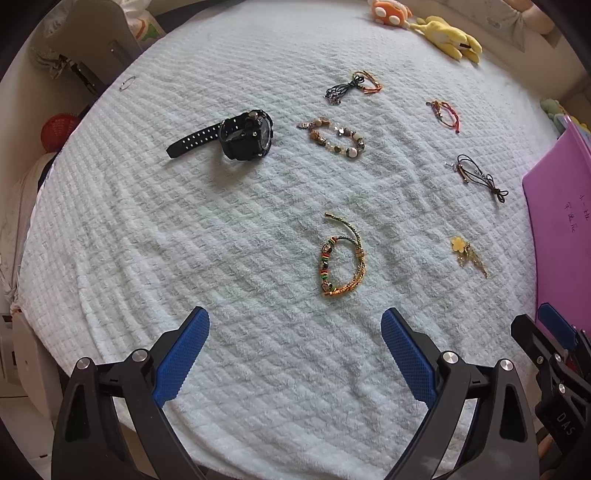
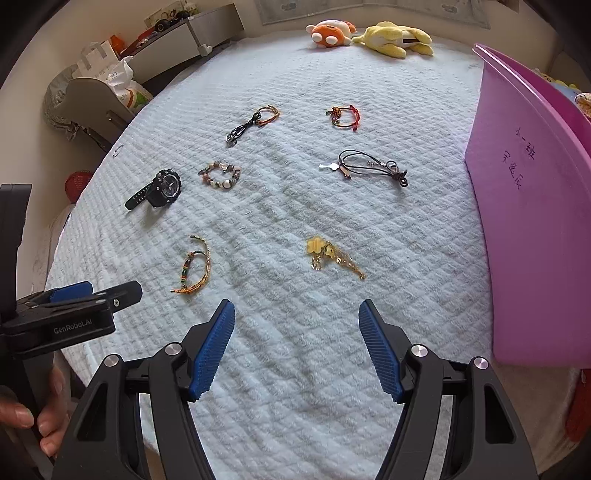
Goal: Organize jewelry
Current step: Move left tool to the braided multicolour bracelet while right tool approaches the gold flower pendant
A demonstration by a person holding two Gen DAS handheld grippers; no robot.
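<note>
Jewelry lies spread on a white quilted blanket (image 1: 258,229). A black watch (image 1: 243,134) lies at the left. A beaded bracelet (image 1: 338,138) lies beside it. A green and orange braided bracelet (image 1: 341,262) lies just ahead of my left gripper (image 1: 295,317), which is open and empty. A yellow flower charm with gold chains (image 2: 332,256) lies just ahead of my right gripper (image 2: 297,310), open and empty. A black cord necklace (image 2: 373,168), a red cord bracelet (image 2: 345,116) and a dark and orange cord bracelet (image 2: 255,122) lie farther back.
A pink plastic bin (image 2: 535,221) stands at the right edge of the blanket. Orange (image 2: 330,33) and yellow (image 2: 393,38) plush toys lie at the far end. A thin ring (image 1: 127,83) lies at the far left. Furniture and bags stand beyond the left edge.
</note>
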